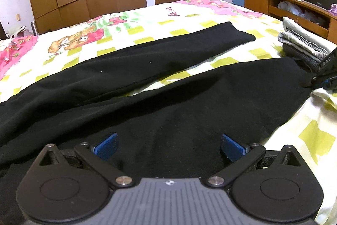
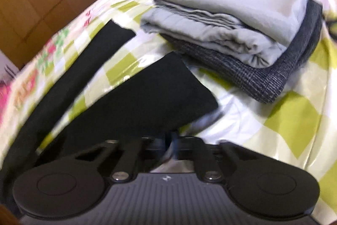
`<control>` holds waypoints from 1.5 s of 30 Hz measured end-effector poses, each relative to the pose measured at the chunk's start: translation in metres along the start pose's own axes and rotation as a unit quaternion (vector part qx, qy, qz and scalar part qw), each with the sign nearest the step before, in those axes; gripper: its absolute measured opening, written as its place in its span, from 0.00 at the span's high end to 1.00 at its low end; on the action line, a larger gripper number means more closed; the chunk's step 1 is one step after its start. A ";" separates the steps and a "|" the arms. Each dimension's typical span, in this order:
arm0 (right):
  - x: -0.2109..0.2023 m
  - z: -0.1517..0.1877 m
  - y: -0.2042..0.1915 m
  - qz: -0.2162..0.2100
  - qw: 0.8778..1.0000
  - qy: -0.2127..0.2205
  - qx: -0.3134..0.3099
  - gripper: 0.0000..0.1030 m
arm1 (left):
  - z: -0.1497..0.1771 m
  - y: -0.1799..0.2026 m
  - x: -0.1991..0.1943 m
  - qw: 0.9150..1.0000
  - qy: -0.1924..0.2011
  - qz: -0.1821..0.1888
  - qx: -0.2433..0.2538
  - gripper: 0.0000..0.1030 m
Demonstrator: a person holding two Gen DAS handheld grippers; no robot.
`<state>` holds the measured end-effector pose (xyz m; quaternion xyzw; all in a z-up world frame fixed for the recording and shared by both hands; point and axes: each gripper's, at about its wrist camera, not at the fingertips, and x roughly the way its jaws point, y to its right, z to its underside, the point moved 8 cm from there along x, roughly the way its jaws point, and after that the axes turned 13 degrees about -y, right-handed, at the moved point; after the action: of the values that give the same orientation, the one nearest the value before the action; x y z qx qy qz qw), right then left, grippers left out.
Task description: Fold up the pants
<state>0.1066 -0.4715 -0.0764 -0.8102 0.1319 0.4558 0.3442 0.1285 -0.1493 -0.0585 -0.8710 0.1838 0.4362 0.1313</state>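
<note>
Pants (image 1: pixel 147 85), black, lie spread flat on the bed (image 1: pixel 189 12), legs fanned apart with checked sheet showing between them. Our left gripper (image 1: pixel 168 148) hovers over the near leg, blue pads (image 1: pixel 106 148) wide apart, gripping nothing. Our right gripper (image 2: pixel 172 140) sits at that leg's hem by the bed's edge, fingers drawn together; the view is too blurred to say whether they pinch cloth. Just beside that hem sits a stack of folded clothes (image 2: pixel 231 20).

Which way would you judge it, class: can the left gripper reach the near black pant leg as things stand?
Probably yes. The left gripper is open just above the near pant leg, and nothing lies between its fingers and the cloth.
</note>
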 end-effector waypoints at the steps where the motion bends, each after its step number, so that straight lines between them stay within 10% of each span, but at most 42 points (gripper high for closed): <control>1: -0.003 -0.001 0.002 0.000 1.000 0.004 -0.003 0.96 | 0.000 0.000 0.000 1.000 -0.001 0.000 0.001 0.00; 11: -0.018 -0.010 0.014 0.082 0.995 0.024 -0.058 0.96 | 0.010 -0.008 -0.009 1.000 0.001 0.007 0.008 0.00; 19: -0.070 0.007 -0.026 0.205 0.957 0.100 -0.179 0.82 | 0.041 -0.098 -0.040 0.998 0.012 -0.050 -0.025 0.00; 26: -0.035 0.081 -0.174 0.057 0.942 0.024 -0.329 0.82 | 0.095 -0.236 -0.054 0.981 -0.031 -0.151 -0.116 0.00; 30: 0.009 0.143 -0.267 -0.012 0.910 -0.040 -0.413 0.84 | 0.139 -0.290 -0.048 0.966 -0.088 -0.181 -0.159 0.00; 35: 0.039 0.185 -0.346 -0.058 0.862 -0.072 -0.499 0.84 | 0.161 -0.318 -0.068 0.968 -0.084 -0.114 -0.206 0.00; 45: 0.127 0.144 -0.495 -0.086 0.741 -0.051 -0.664 0.46 | 0.035 -0.438 -0.042 0.974 -0.010 -0.159 -0.163 0.00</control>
<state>0.3440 -0.0007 -0.0153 -0.8171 -0.2920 0.4370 -0.2370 0.2709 0.2662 -0.0154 -0.8943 -0.0319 0.4427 0.0565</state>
